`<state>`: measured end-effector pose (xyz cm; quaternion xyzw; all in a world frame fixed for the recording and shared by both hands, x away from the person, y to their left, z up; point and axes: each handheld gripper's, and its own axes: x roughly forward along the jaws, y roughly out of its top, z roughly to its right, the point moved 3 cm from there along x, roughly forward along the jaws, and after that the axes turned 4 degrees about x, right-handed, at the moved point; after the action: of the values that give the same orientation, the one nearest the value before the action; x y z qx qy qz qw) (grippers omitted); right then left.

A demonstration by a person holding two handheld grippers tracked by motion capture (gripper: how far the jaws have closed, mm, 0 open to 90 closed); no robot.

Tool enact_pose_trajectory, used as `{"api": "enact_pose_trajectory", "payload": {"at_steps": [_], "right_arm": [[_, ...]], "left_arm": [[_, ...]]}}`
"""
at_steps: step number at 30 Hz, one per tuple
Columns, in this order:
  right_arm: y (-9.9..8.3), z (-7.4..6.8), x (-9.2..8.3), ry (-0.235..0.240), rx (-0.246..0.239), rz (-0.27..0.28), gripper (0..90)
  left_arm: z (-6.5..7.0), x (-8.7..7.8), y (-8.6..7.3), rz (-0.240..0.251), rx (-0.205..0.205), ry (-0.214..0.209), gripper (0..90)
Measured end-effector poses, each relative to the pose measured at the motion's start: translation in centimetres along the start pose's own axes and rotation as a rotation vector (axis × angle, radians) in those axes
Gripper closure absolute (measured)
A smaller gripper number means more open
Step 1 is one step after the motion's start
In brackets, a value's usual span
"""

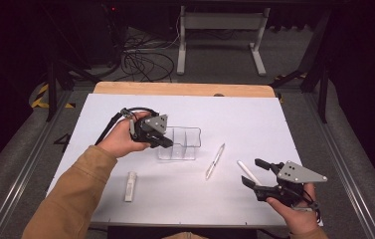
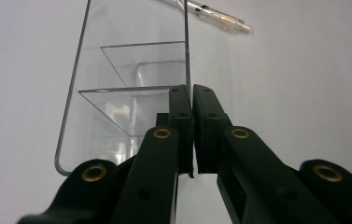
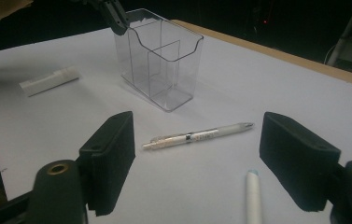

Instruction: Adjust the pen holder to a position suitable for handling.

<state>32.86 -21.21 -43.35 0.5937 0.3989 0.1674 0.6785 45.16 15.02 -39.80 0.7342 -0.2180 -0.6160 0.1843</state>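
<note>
The left gripper [image 1: 169,143] pinches the thin rim of the clear plastic holder [image 1: 181,144], its black pads closed tight on the wall's top edge at the holder's 9 o'clock side in the high view. The holder stands upright on the white table [image 1: 244,119], a little left of centre, with clear dividers splitting it into compartments. The right gripper [image 1: 252,174] sits at about 4 o'clock from the holder, near the table's front right corner, its jaws spread wide with nothing gripped; the tip of a white pen [image 1: 248,172] lies between them on the table. A clear pen [image 1: 215,161] lies just beside the holder at its 4 o'clock, between holder and right gripper. A white capped tube [image 1: 131,186] lies apart at the holder's 7 o'clock, near the left sleeve [image 1: 70,199].
</note>
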Motion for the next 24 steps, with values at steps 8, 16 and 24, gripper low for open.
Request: {"api": "enact_pose_trajectory", "payload": {"at_steps": [8,16,24], "right_arm": [[0.0,0.1,-0.1,-0.001,0.001,0.001,27.7],[-0.1,0.1,-0.1,0.001,0.004,-0.002,27.7],[-0.1,0.1,-0.1,-0.002,0.002,-0.004,27.7]], "left_arm": [[-0.4,0.0,-0.7,-0.031,0.03,0.011,86.1],[-0.5,0.2,-1.3,-0.059,0.005,-0.005,86.0],[-0.3,0.2,-1.2,-0.057,-0.028,-0.009,86.4]]}}
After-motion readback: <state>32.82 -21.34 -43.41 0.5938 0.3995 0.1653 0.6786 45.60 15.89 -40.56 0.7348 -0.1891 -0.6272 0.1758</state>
